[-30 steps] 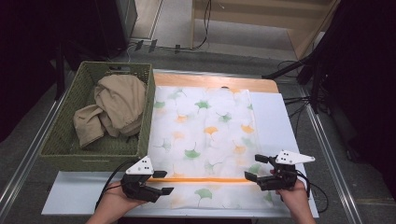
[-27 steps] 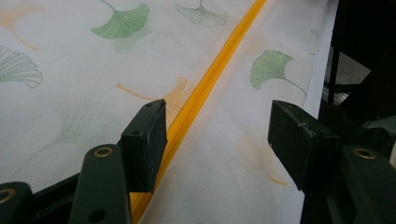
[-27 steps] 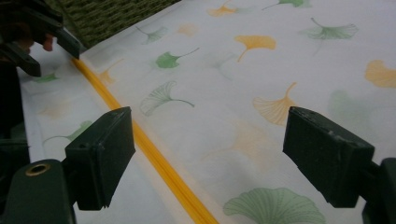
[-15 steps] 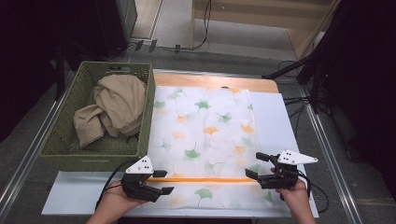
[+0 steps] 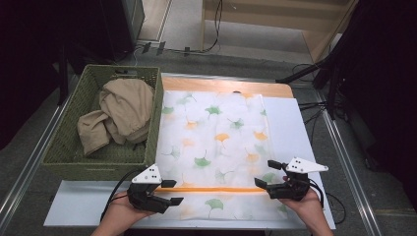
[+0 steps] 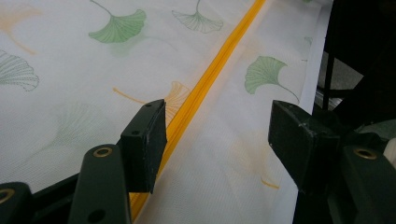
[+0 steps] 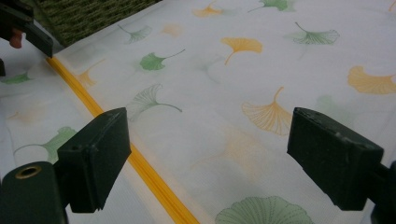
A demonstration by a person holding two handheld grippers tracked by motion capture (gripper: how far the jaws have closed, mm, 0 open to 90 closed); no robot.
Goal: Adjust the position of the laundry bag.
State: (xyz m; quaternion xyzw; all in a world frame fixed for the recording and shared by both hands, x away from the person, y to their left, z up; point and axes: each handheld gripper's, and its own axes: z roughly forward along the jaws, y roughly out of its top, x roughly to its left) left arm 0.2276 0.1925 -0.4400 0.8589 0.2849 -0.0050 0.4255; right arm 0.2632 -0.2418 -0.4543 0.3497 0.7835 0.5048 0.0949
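The woven green basket hides the desk's left edge; crumpled beige cloth covers its floor.

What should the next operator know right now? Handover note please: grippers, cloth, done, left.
Left gripper: open, at the near-left end of the orange stripe, gripping nothing.
Right gripper: open, at the stripe's right end, gripping nothing.
Leaf-print cloth: spread flat on the white board.
Green basket: left of the cloth, holds a crumpled beige garment.
Done: cloth laid out, grippers posed at both near corners.
Left: probably grip the near edge on both sides and fold; nothing grasped yet.
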